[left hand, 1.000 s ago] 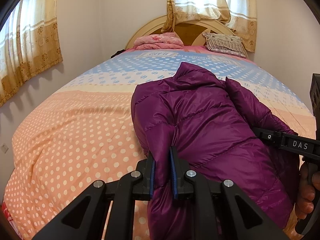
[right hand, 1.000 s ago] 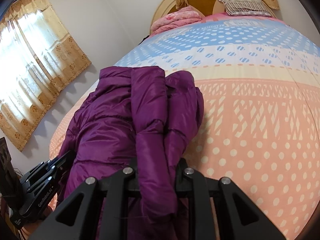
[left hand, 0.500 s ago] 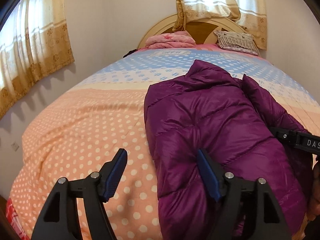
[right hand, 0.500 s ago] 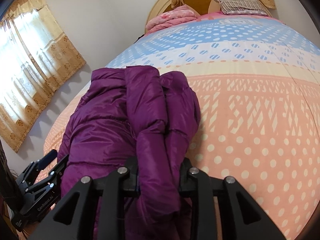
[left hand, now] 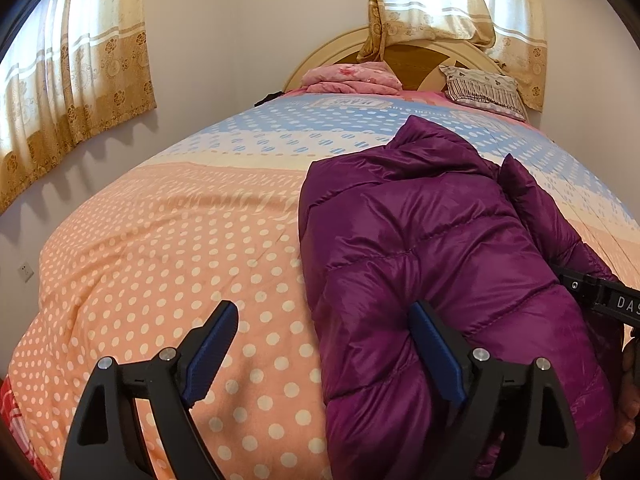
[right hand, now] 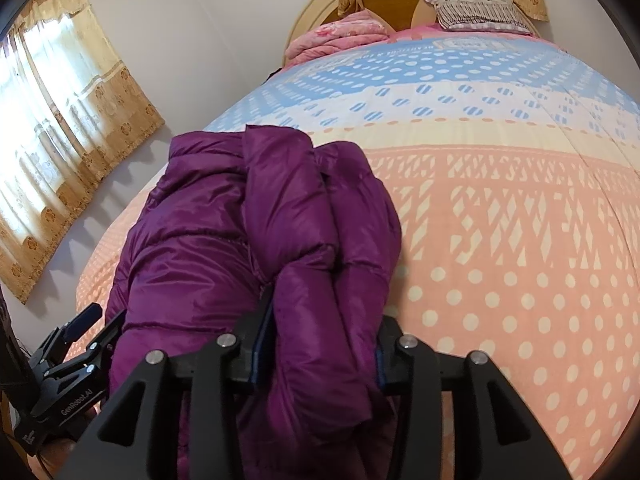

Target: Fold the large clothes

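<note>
A purple puffer jacket lies folded lengthwise on the bed, collar toward the headboard. My left gripper is open at the jacket's near left edge; its right finger rests against the fabric and its left finger is over the quilt. In the right wrist view the jacket has a sleeve folded along its top. My right gripper is shut on the thick near end of that sleeve and jacket edge. The left gripper also shows in the right wrist view, and the right gripper's arm in the left wrist view.
The bed's polka-dot quilt is pink near me and blue farther off. A folded pink blanket and a striped pillow lie by the wooden headboard. Curtains hang on the left wall.
My left gripper let go of the jacket's near left edge and opened wide, drawing back slightly. My right gripper stayed shut on the jacket and moved a little forward.
</note>
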A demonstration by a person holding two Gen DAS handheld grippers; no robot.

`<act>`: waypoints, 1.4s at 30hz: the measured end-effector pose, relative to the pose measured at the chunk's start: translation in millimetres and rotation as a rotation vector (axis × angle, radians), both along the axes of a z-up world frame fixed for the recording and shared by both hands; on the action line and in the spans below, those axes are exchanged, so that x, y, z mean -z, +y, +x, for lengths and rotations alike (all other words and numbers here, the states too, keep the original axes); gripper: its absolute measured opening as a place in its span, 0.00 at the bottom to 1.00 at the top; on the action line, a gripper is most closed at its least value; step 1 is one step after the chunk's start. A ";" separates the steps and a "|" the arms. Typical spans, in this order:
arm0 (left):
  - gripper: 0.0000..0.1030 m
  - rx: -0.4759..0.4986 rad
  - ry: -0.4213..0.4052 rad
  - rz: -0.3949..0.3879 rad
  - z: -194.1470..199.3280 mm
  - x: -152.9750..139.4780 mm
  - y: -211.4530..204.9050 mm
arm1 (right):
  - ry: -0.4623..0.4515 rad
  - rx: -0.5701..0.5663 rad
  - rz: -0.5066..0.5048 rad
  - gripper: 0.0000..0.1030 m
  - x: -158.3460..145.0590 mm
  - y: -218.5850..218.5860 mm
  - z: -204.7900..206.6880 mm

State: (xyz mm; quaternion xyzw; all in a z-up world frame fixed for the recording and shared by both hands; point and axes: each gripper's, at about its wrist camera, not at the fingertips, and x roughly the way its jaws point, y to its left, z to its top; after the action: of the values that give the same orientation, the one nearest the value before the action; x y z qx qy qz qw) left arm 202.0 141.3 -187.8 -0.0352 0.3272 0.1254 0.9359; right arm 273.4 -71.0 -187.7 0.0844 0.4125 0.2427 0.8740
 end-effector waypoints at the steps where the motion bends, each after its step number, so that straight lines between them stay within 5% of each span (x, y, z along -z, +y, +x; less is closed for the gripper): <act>1: 0.85 0.001 -0.002 -0.005 0.2 -0.1 0.3 | -0.004 0.001 -0.007 0.43 -0.2 0.7 -0.6; 14: 0.86 -0.014 0.017 -0.004 -4.5 -6.8 3.4 | -0.017 0.056 -0.093 0.58 -10.3 4.0 -3.3; 17: 0.86 -0.016 -0.037 0.006 -23.6 -32.2 2.4 | -0.059 0.061 -0.116 0.60 -29.7 -0.8 -18.5; 21: 0.86 -0.016 -0.114 0.039 -59.7 -75.8 -3.4 | -0.180 0.071 -0.156 0.74 -71.0 -11.9 -60.4; 28: 0.86 -0.041 -0.259 0.057 -144.0 -131.8 -17.2 | -0.285 0.089 -0.136 0.80 -121.9 -28.1 -128.1; 42: 0.86 -0.051 -0.324 0.019 -175.6 -153.0 -20.4 | -0.383 0.101 -0.123 0.86 -149.9 -22.1 -163.4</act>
State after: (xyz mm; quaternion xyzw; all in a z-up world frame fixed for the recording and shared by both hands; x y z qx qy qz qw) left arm 26.4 120.9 -34.8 -0.0545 0.1698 0.1446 0.9733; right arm 110.0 -93.1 -37.9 0.0038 0.2479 0.1847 0.9510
